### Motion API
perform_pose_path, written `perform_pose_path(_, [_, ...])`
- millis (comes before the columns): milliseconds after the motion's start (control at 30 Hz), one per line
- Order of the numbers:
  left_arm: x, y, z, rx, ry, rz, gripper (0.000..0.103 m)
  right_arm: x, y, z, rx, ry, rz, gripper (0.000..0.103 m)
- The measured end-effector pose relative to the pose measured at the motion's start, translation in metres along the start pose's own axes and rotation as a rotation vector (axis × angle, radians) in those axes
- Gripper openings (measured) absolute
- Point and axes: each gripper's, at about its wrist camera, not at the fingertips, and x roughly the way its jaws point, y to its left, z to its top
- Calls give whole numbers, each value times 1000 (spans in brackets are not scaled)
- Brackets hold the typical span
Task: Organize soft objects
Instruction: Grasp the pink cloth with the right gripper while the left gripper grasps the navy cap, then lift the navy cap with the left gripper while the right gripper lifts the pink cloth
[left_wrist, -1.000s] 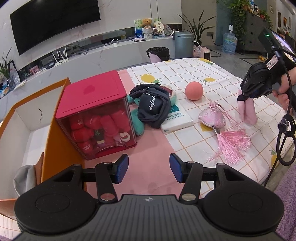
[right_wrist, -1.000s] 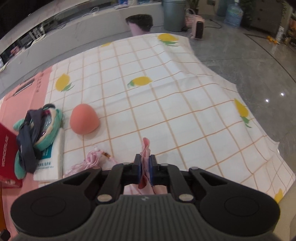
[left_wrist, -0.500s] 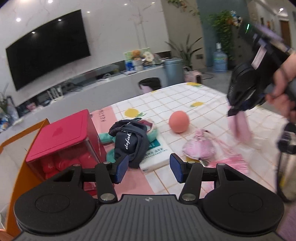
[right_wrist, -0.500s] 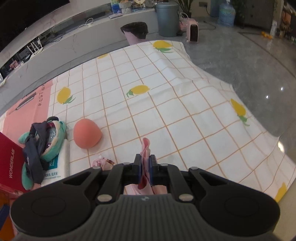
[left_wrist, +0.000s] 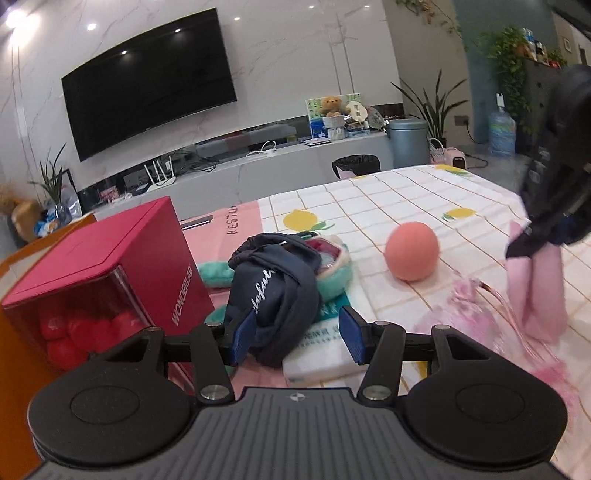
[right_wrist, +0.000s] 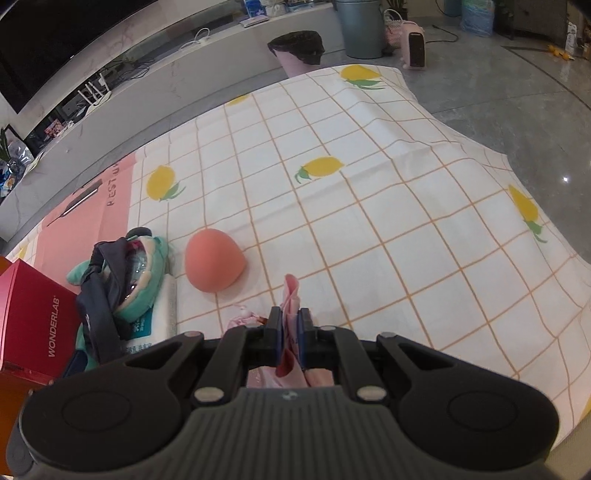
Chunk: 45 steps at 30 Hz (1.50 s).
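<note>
At right tabletop edge, pink cloth (left_wrist: 537, 291) clamped in right gripper (right_wrist: 290, 334), hanging folded. Left gripper (left_wrist: 295, 334) held apart, empty, just before navy pouch (left_wrist: 273, 291). Pouch best pinched at bunched middle; tissue pack (left_wrist: 317, 356) beneath to be avoided.

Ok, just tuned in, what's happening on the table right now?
A person is sorting soft things with a pair of handheld tongs. The right tongs are shut on a folded pink cloth, held just above the checked tablecloth. The left tongs are open and empty, aimed at the navy cap that lies over a teal plush and a tissue pack. The peach ball and the pink tassel pouch lie untouched beside the red box.
</note>
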Motion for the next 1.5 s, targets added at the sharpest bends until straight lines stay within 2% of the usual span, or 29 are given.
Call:
perform_pose_path(133, [15,9,2,-64,43,-3,61,2,-5,2,17,-2,-11,6])
perform_pose_path(167, [19,11,2,-86,62,-10,58,3,-6,2,22,2,-11,6])
perform_pose_path(200, [22,14,3,-102,88,-12,42,4,-6,2,26,3,-8,6])
perform_pose_path(233, [24,15,2,-119,100,-17,34,5,-6,2,28,4,-5,6])
perform_pose_path(267, [24,18,1,-144,99,-34,31,6,-6,2,27,9,-5,6])
perform_pose_path(333, [20,22,0,-179,101,-61,11,9,-4,2,22,16,-12,6])
perform_pose_path(367, [18,24,-1,-188,100,-70,9,10,-3,2,17,18,-17,6])
perform_pose_path(600, [-16,36,3,-177,-4,-123,7,10,-1,-1,-7,22,-24,6])
perform_pose_path(733, [-35,42,15,-176,-28,-151,7,12,1,-2,-13,27,-32,6])
perform_pose_path(833, [-51,47,22,-180,-68,-204,7,11,-2,-2,-2,26,-32,6])
perform_pose_path(1000, [-65,60,35,-248,-75,-271,7,4,-1,-3,-12,-2,-42,6])
perform_pose_path(1067, [-72,67,42,-293,-94,-303,7,-6,2,-4,-38,-35,-58,6])
perform_pose_path(1167, [-82,73,47,-310,-124,-319,7,-22,2,-6,-50,-72,-41,6])
perform_pose_path(1333, [-84,81,58,-298,-84,-338,7,-40,7,-9,-70,-123,-24,6])
perform_pose_path(1433, [-77,77,59,-268,-51,-312,7,-48,19,-11,-103,-144,4,6])
perform_pose_path(1500, [-71,77,60,-277,-20,-318,7,-52,31,-14,-145,-153,-16,6])
